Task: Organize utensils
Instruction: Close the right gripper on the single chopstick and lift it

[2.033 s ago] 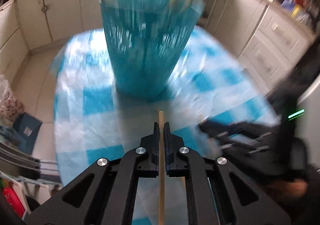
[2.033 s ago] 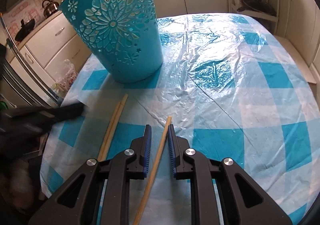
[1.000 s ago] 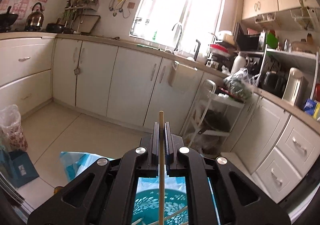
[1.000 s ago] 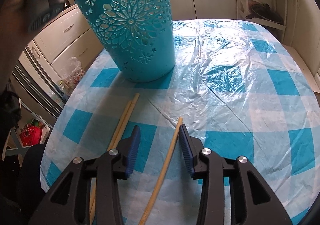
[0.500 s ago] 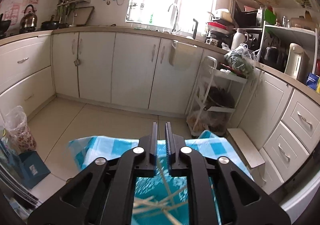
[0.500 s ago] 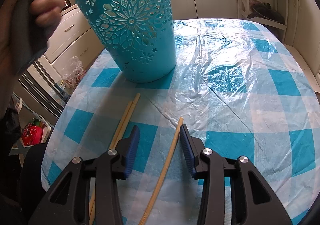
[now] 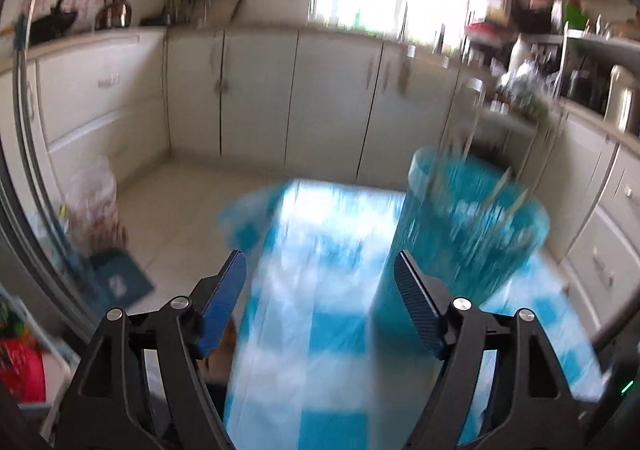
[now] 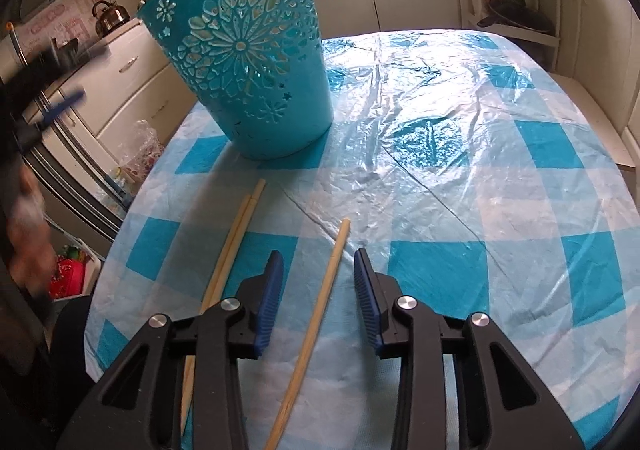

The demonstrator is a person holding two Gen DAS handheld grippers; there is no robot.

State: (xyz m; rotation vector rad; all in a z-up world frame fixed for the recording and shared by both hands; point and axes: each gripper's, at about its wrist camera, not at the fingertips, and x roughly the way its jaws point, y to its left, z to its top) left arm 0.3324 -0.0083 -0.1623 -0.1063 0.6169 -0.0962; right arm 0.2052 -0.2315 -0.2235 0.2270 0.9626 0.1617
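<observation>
The bench point(image 8: 460, 153) fills the frame; my turquoise basket point(image 8: 248, 69) stands at its upper left. At lower centre, my right hand-held gripper point(image 8: 319, 282) is closing around one chopstick point(image 8: 320, 302), not yet pressing it. My left hand-held gripper point(image 7: 320, 290) is opening, empty.

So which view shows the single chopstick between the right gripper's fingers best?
The right wrist view: the single chopstick lies sharp on the tablecloth between the closing right gripper jaws, not yet pinched. The left wrist view is blurred and doesn't show it.
</observation>
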